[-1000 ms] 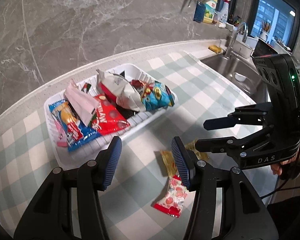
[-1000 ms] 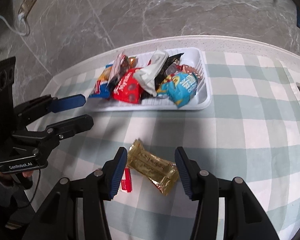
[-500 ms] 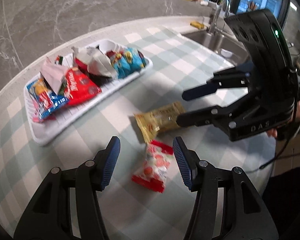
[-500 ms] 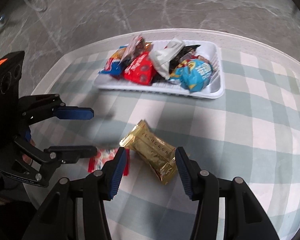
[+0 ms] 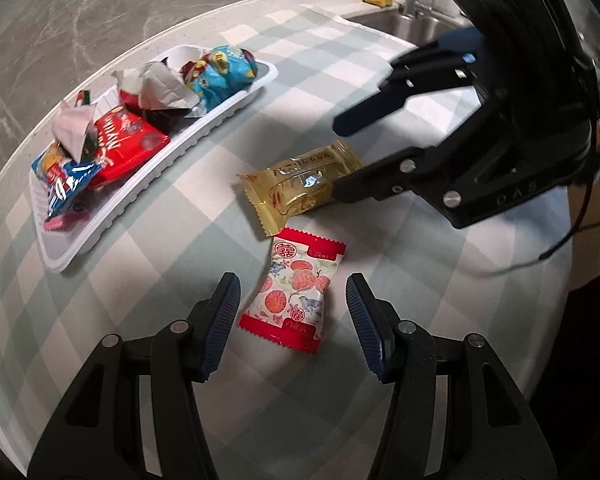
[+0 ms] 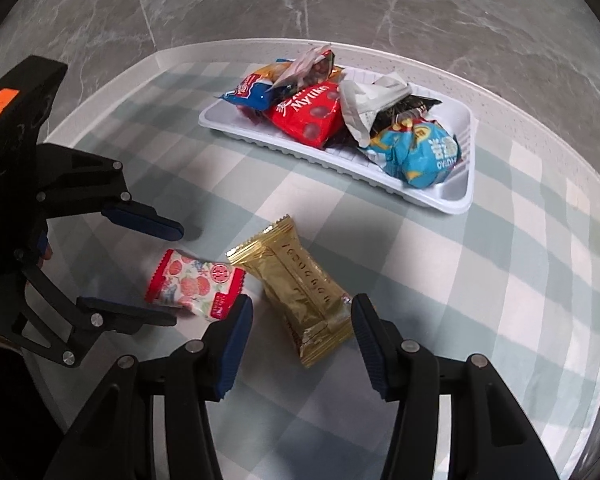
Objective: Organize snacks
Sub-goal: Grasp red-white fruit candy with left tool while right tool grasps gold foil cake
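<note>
A red-and-white fruit-print snack packet (image 5: 296,288) lies on the checked tablecloth between the fingers of my open left gripper (image 5: 292,300). It also shows in the right wrist view (image 6: 196,286). A gold snack bar (image 6: 300,286) lies just beyond it, between the fingers of my open right gripper (image 6: 300,316); it shows in the left wrist view (image 5: 300,184) too. A white tray (image 5: 100,224) holds several snack bags: red, blue, white and cyan. The tray (image 6: 456,200) sits at the far side of the table.
The checked cloth covers a round-edged counter against a grey marble wall. A steel sink (image 5: 412,28) with a faucet lies at the back right in the left wrist view. My left gripper (image 6: 156,272) appears at the left of the right wrist view.
Both grippers have moved down and closer to the two loose snacks. The fruit-print packet now sits between the left fingers and the gold bar between the right fingers.
</note>
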A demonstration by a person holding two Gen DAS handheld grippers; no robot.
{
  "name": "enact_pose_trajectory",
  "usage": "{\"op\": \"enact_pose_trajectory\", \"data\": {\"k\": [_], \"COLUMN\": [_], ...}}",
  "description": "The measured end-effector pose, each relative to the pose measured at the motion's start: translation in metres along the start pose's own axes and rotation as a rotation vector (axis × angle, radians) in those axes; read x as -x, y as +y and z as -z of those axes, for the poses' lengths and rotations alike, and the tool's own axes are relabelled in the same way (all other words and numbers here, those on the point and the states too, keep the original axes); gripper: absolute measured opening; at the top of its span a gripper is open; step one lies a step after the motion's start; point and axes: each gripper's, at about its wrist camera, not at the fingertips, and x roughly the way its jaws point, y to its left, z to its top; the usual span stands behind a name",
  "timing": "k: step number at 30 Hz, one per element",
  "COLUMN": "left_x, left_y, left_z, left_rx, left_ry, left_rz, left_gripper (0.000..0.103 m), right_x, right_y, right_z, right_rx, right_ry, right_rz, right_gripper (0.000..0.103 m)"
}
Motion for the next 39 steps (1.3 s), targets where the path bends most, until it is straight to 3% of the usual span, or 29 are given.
{"op": "enact_pose_trajectory", "data": {"k": [12, 30, 33, 37, 39], "left_x": [-0.026, -0.031, -0.031, -0.032, -0.032], "left_y": [-0.010, -0.007, -0.006, -0.007, -0.007], "left_z": [-0.008, -0.010, -0.008, -0.007, -0.007], "left_rx": [-0.103, -0.109, -0.108, -0.119, -0.118], "left_ry": [0.052, 0.051, 0.050, 0.045, 0.041], "left_rz": [0.014, 0.040, 0.053, 0.062, 0.074], "left_gripper": [0.054, 0.061, 0.061, 0.060, 0.055], "right_x": [-0.025, -0.045, -0.044, -0.040, -0.040], "right_y": [0.002, 0.002, 0.000, -0.007, -0.009], "right_z": [-0.012, -0.024, -0.024, -0.023, -0.023], "right_rx": [0.110, 0.137, 0.129, 0.089, 0.064], "right_ry": [0.064, 0.090, 0.086, 0.079, 0.077], "right_rz": [0.003, -0.045, -0.040, -0.047, -0.060], "right_gripper": [0.055, 0.055, 0.050, 0.035, 0.034]}}
